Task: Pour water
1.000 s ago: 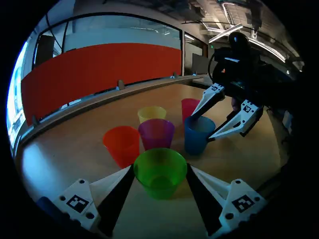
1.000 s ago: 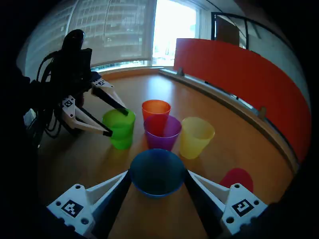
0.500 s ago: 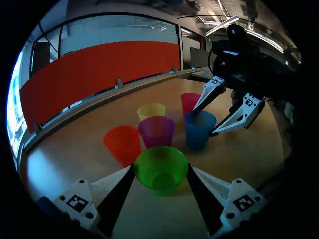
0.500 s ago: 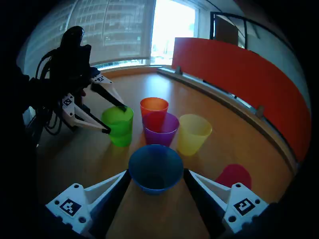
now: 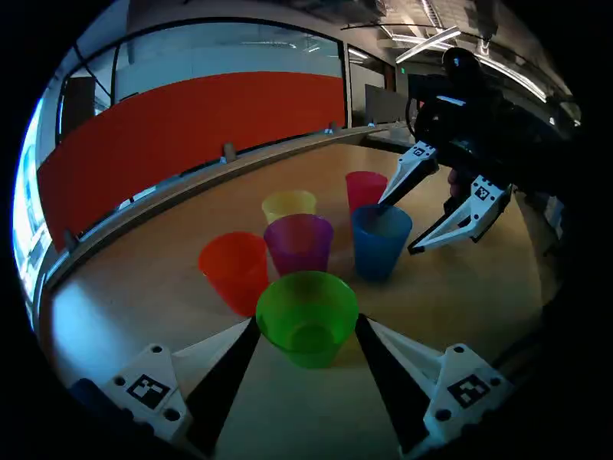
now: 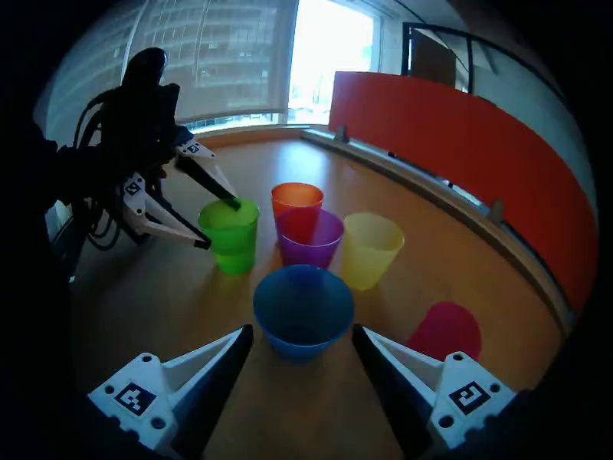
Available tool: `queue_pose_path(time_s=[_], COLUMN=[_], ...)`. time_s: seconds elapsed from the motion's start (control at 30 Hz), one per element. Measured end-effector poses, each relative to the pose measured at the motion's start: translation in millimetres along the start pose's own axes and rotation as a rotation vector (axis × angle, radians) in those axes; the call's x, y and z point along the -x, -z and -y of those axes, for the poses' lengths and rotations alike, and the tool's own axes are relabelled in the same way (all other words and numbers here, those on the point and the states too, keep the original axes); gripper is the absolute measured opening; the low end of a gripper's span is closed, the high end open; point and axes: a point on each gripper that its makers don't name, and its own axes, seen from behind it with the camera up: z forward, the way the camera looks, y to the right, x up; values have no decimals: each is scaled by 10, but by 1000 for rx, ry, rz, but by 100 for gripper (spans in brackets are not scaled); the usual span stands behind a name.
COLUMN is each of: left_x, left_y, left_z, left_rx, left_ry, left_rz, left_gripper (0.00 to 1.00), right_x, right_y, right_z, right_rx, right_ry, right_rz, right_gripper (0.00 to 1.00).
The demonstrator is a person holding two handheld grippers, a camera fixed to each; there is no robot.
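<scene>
Cups point(image 5: 306, 314) on table point(image 5: 467, 291): six, all different colours.

We get hard daylight from the window point(image 6: 329, 54), blown out white, in the right gripper view; the table point(image 6: 260, 157) shines beneath it. Our left gripper view is dimmer, lit by ceiling strips point(image 5: 429, 44). Edges bow and darken in both; the blue cup point(image 6: 303, 310) is sharp.

On the table point(image 5: 460, 291), a cup point(image 5: 307, 318) stands between my left gripper's point(image 5: 305, 320) fingers point(image 5: 222, 360), a second cup point(image 6: 303, 310) between my right gripper's point(image 6: 301, 330); four other cups point(image 5: 299, 241) cluster just behind.
</scene>
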Motion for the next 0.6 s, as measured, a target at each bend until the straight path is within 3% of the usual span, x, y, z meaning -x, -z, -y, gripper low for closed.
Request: queue_pose_path(time_s=[0.6], left_x=[62], left_y=[286], left_z=[58], left_rx=[-61], left_ry=[-12], left_rz=[3], left_gripper=[91], right_x=[97], right_y=[299], right_z=[49], right_rx=[42], right_ry=[-22], right_rz=[-17], right_gripper=[100])
